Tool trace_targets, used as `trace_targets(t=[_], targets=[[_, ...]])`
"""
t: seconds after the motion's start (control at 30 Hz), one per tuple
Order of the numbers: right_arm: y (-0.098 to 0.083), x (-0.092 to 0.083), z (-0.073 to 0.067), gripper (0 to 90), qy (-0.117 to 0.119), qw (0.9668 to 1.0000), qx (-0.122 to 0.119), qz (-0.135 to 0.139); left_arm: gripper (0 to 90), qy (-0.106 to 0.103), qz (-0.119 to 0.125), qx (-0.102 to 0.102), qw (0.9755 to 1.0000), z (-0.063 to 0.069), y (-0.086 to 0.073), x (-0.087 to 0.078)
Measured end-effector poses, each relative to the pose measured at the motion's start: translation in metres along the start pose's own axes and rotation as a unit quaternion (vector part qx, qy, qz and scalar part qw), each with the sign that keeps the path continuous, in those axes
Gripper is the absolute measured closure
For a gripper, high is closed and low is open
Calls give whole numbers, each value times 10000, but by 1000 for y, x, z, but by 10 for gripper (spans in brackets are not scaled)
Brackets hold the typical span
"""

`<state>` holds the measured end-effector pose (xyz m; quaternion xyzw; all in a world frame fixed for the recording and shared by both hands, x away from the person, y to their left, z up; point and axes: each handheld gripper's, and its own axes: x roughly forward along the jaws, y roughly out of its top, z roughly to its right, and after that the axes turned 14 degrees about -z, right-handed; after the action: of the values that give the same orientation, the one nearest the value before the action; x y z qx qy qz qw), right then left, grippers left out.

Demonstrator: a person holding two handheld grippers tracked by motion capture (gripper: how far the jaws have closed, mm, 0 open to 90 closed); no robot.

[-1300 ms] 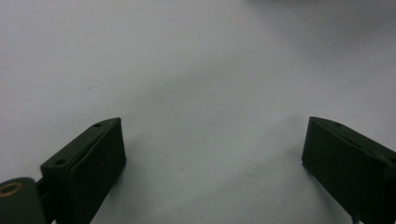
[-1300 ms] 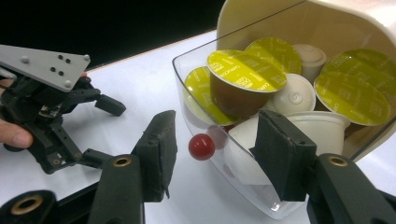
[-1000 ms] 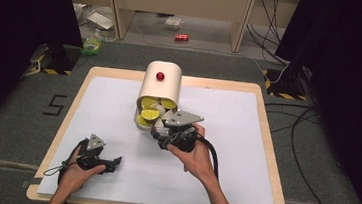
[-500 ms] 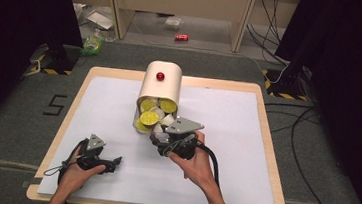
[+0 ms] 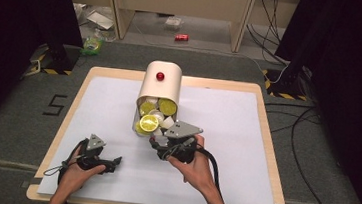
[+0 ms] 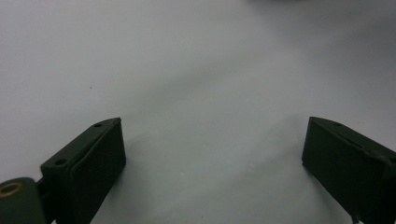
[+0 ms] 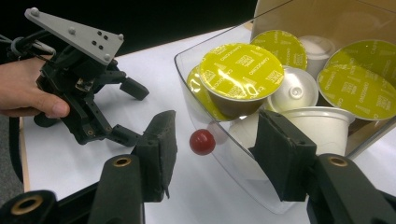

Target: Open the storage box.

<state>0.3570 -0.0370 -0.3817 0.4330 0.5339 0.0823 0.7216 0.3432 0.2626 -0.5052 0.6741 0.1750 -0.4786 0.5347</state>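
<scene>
A cream dispenser [image 5: 161,87] with a red knob [image 5: 160,76] on top lies at the table's middle. Its clear drawer [image 7: 212,168] stands pulled out toward me, holding several yellow-lidded capsules [image 7: 241,65] and white capsules [image 7: 317,123]; the capsules [image 5: 149,123] also show in the high view. A small red knob [image 7: 202,142] sits on the drawer's front. My right gripper [image 7: 215,135] is open, one jaw on each side of that knob with gaps to it; from above my right gripper [image 5: 158,142] is at the drawer's near end. My left gripper [image 5: 114,163] rests open on the white mat; left gripper [image 7: 133,112].
The white mat [image 5: 241,138] covers the wooden table [image 5: 264,115], with free room to the right and far left of the dispenser. Cables [image 5: 297,128] lie on the floor to the right, and litter [image 5: 92,45] lies behind the table.
The clear drawer has slid out of the dispenser toward me together with my right gripper, baring more capsules. The left gripper has stayed in place.
</scene>
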Motion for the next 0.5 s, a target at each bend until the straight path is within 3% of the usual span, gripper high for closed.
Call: trace_targets(t=[0.5], targets=[[-5, -6, -4, 490, -18, 10000, -16, -58, 53, -1, 0, -1, 10000, 0, 0, 0]])
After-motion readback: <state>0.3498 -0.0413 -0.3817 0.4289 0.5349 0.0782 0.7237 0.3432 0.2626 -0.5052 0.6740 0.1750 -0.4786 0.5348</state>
